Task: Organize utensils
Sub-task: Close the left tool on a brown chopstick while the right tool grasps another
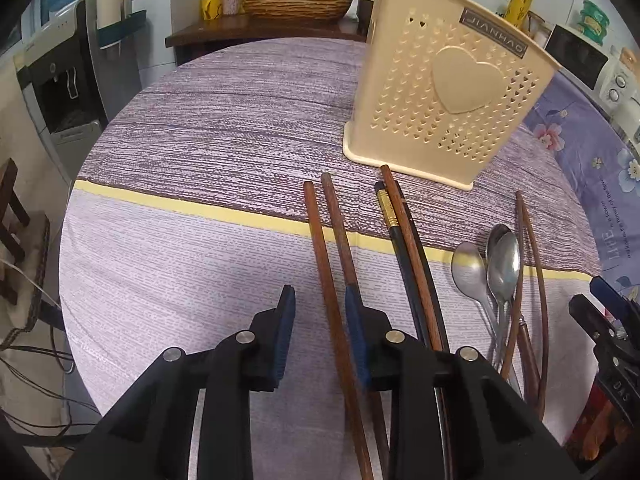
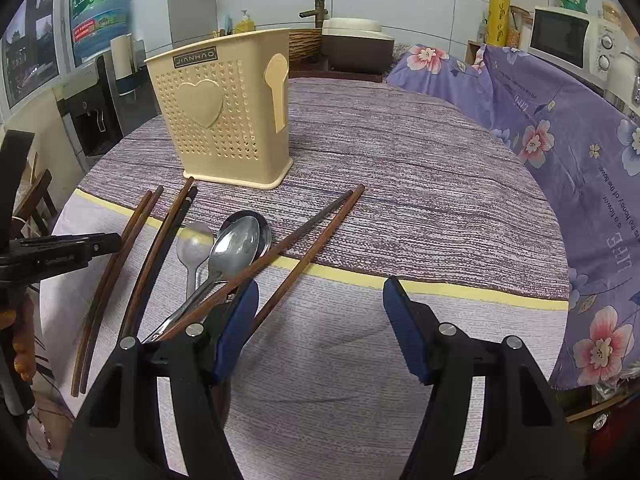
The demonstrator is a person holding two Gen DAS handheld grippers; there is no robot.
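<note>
A beige perforated utensil holder [image 1: 448, 92] with a heart on its front stands upright on the round table; it also shows in the right wrist view [image 2: 224, 116]. Several brown chopsticks [image 1: 326, 256] and a black one [image 1: 396, 232] lie in front of it, with steel spoons [image 1: 500, 268] to their right. My left gripper [image 1: 320, 320] is open, its jaws either side of one brown chopstick. My right gripper [image 2: 320, 312] is open and empty over bare cloth, right of the spoons [image 2: 236, 248] and two crossed chopsticks [image 2: 316, 232].
The table [image 2: 400, 160] wears a purple striped cloth with a yellow band. A floral cloth [image 2: 560, 140] drapes the right side. A water dispenser [image 1: 68, 80] stands left; a counter with a woven basket [image 1: 296, 0] lies behind, a microwave [image 2: 568, 40] at right.
</note>
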